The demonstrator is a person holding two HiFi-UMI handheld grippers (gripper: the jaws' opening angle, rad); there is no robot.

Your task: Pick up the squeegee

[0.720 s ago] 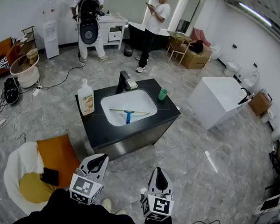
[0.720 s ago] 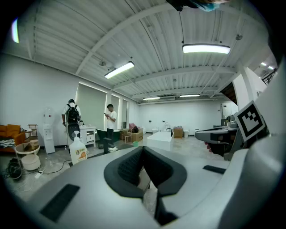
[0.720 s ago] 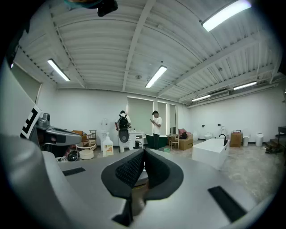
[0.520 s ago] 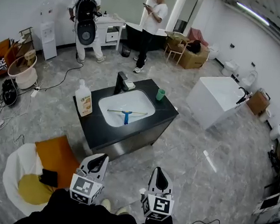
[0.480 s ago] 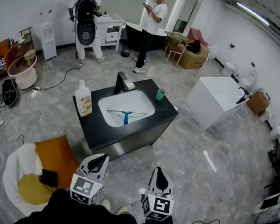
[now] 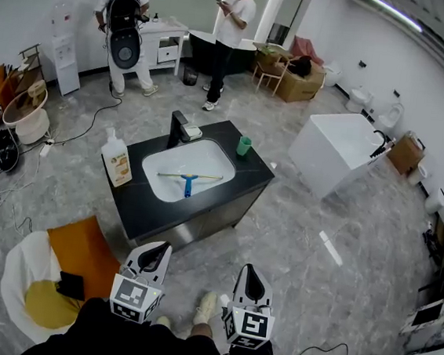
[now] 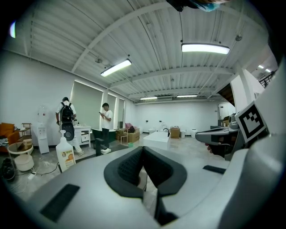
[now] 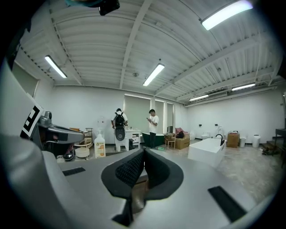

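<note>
The squeegee [image 6: 189,179], with a yellowish blade and a blue handle, lies in the white basin [image 6: 208,159] of a black vanity [image 6: 156,207] in the head view. My left gripper [image 6: 157,248] and right gripper [image 6: 250,272] hover side by side at the frame's bottom, well short of the vanity, above the floor. Both are shut with nothing between the pads. In the left gripper view the jaws [image 7: 143,150] meet; in the right gripper view they [image 8: 144,153] meet too. The squeegee is hidden in both gripper views.
On the vanity stand a soap bottle [image 6: 116,161], a black faucet [image 6: 176,129] and a green cup [image 6: 243,146]. A white tub [image 6: 333,153] is at the right. An orange and white cushion pile [image 6: 58,270] lies at the left. Two people [image 6: 230,24] stand far behind.
The vanity and all around it have slid left and slightly up in the head view, and a shoe now shows between the grippers. The grippers keep their places in the frame.
</note>
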